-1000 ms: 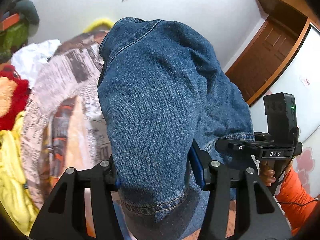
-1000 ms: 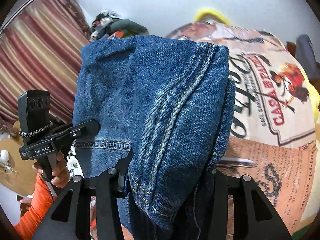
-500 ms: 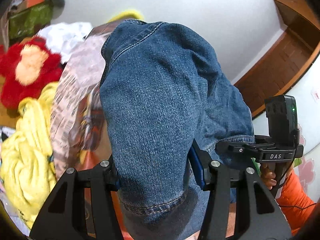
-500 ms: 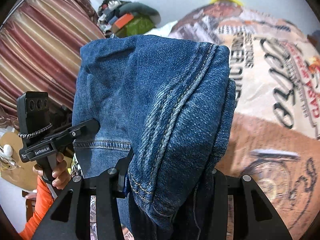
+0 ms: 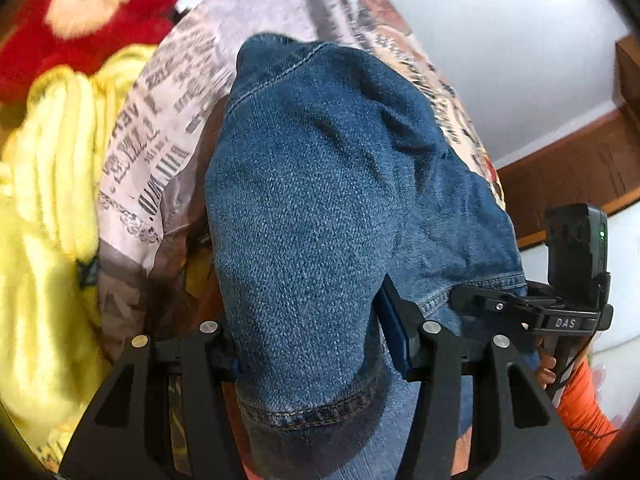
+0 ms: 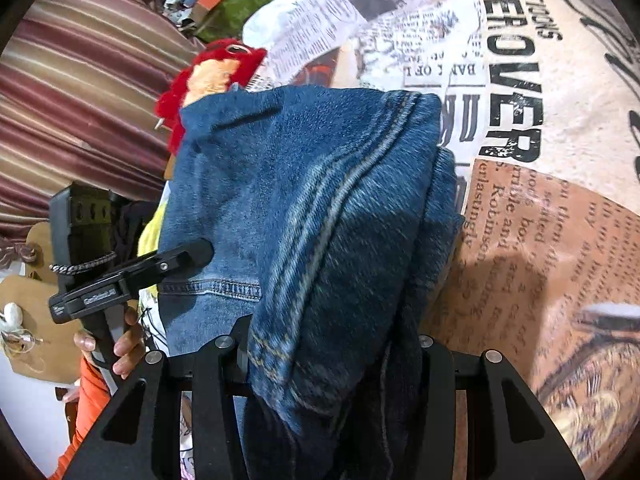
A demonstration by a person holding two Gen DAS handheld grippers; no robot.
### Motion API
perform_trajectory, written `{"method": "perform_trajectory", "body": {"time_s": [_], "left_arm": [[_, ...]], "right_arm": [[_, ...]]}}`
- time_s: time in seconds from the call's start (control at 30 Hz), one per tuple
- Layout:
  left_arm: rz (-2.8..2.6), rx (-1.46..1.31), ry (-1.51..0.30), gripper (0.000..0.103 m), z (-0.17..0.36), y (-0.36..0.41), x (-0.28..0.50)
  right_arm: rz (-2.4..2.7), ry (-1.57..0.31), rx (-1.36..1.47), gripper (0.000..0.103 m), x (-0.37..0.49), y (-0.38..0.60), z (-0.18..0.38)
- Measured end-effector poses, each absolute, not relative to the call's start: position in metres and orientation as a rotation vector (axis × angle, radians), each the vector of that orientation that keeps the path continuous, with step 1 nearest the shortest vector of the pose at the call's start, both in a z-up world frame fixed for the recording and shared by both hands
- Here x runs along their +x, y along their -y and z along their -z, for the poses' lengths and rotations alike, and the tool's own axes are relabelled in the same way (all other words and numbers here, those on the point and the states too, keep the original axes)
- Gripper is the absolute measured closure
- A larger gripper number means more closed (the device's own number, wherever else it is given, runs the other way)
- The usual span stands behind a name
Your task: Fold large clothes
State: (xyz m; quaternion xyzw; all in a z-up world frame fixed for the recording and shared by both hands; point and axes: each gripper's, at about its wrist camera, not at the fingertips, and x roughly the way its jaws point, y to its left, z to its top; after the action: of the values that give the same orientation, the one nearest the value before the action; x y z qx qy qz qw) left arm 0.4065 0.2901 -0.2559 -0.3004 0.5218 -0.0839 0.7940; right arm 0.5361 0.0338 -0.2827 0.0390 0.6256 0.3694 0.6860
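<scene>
At the far left of the left wrist view lies a crumpled pale yellow fleecy cloth (image 5: 48, 208), with a red plush toy with a peach-coloured face (image 5: 86, 4) above it, both blurred. Beside them spreads the newspaper-print bedspread in cream and brown (image 5: 160, 92), which covers the bed. Over it hangs the blue denim garment with orange stitched hems (image 5: 320, 208), bunched into a thick fold and clamped between the black pads of the left gripper (image 5: 316, 344), whose jaws are clenched on the cloth. To the right, the right gripper (image 5: 476, 300) bites the same denim at a hem, held by a hand (image 5: 546, 368) in an orange sleeve (image 5: 580, 408). In the right wrist view, a striped maroon curtain (image 6: 80, 92) fills the left side; the left gripper (image 6: 192, 256) reaches in to pinch the denim, and the plush toy peeks out just above the garment. The right gripper (image 6: 332, 344) is closed on a seamed fold of the denim, above the bedspread's large black lettering (image 6: 512, 80).
</scene>
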Motion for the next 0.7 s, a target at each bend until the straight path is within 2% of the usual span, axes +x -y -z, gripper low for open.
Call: {"method": "perform_trajectory", "body": {"time_s": [0.17,0.27,0.4,0.57,0.63,0.7], "left_arm": [[0.164,-0.670,-1.135,0.039,0.278,-0.296,0.414],[0.160,-0.666,-1.127,0.037,0.276,-0.295,0.408],[0.110,-0.582,-1.109,0.037,0.262,-0.290,0.394],[0.042,-0.402,-1.084,0.037,0.241,-0.274,0.372],[0.026,-0.329,-1.086,0.037,0.236,-0.265,0.359],[0.003,-0.266,-1.082,0.033,0.234,-0.255,0.345]], "right_arm": [[-0.818,-1.434,0.106,0.057,0.556,-0.039,0.307],[-0.832,-1.458,0.139,0.051,0.560,-0.035,0.313],[-0.816,-1.437,0.105,0.048,0.553,-0.029,0.301],[-0.781,-1.318,-0.037,0.046,0.535,-0.021,0.271],[-0.768,-1.295,-0.072,0.034,0.526,-0.014,0.264],[-0.752,-1.285,-0.118,0.030,0.515,-0.007,0.261]]}}
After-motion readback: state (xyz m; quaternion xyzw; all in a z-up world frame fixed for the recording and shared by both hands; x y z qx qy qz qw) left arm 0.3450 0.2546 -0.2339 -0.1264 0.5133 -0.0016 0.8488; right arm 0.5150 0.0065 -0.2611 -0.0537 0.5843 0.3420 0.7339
